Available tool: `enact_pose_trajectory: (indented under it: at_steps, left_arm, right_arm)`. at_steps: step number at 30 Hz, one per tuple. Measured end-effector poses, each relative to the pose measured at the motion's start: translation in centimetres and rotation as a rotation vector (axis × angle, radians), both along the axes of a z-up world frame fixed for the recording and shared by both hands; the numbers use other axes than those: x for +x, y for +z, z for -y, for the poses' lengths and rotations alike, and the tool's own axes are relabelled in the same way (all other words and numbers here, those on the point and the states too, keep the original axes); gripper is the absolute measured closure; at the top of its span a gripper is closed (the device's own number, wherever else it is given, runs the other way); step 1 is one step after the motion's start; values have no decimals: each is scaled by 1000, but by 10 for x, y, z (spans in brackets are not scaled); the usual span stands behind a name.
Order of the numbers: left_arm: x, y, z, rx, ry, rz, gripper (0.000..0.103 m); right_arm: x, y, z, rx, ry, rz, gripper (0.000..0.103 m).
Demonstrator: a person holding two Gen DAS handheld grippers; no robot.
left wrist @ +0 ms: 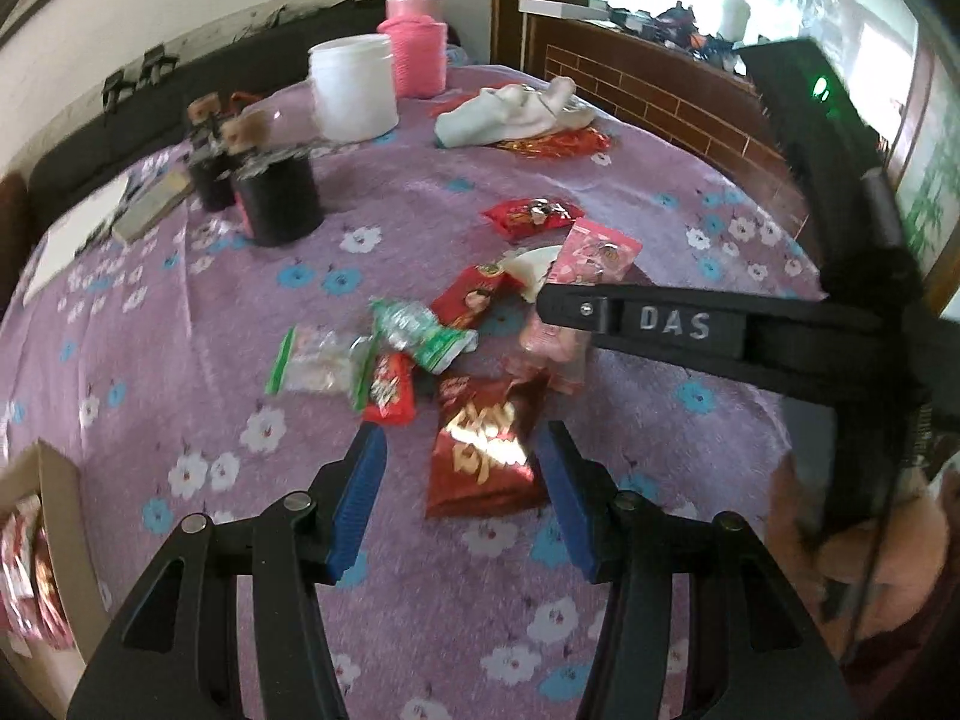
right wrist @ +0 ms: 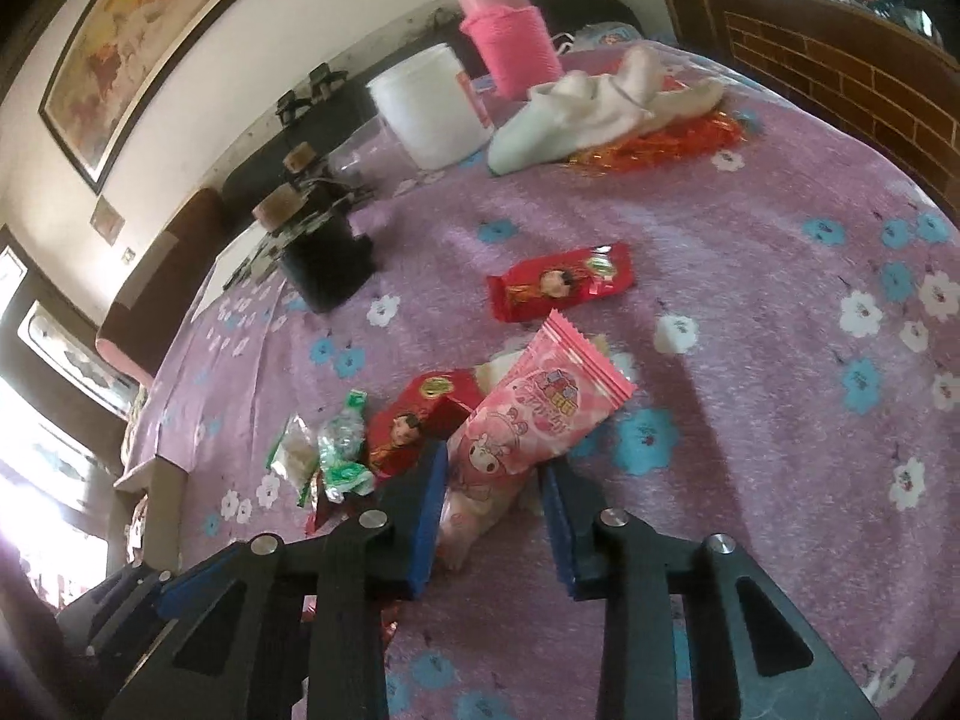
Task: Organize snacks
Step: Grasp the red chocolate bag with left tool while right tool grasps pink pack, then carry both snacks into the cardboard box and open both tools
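Several snack packets lie on a purple flowered tablecloth (left wrist: 420,228). My left gripper (left wrist: 462,450) is open, its blue pads on either side of a dark red crisp packet (left wrist: 480,456) that lies flat. My right gripper (right wrist: 495,474) is open, its pads around the lower end of a pink packet (right wrist: 528,420) with a cartoon face; this packet also shows in the left wrist view (left wrist: 594,252). The right gripper's black arm (left wrist: 690,324) crosses the left wrist view. Nearby lie a red bar (right wrist: 561,285), a red box (right wrist: 420,414), green-and-clear wrappers (left wrist: 420,330) and a small red packet (left wrist: 390,390).
A cardboard box (left wrist: 54,516) holding red packets stands at the left table edge. At the back stand a white tub (left wrist: 354,87), a pink-sleeved bottle (left wrist: 417,42), dark jars (left wrist: 276,192), a white cloth (left wrist: 516,111) and papers (left wrist: 78,228). A brick wall (left wrist: 660,90) runs along the right.
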State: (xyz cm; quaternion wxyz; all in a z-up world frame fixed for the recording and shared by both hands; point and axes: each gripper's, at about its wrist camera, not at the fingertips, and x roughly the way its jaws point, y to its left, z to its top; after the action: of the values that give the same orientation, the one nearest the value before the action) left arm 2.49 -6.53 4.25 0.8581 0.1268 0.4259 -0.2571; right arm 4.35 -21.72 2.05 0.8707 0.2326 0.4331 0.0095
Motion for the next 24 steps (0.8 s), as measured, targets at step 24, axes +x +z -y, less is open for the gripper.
enact_pose_trajectory:
  at_steps: [24]
  left_arm:
    - [-28, 30, -54, -108, 94, -12, 70]
  right_arm:
    - [-8, 4, -4, -65, 26, 36, 76]
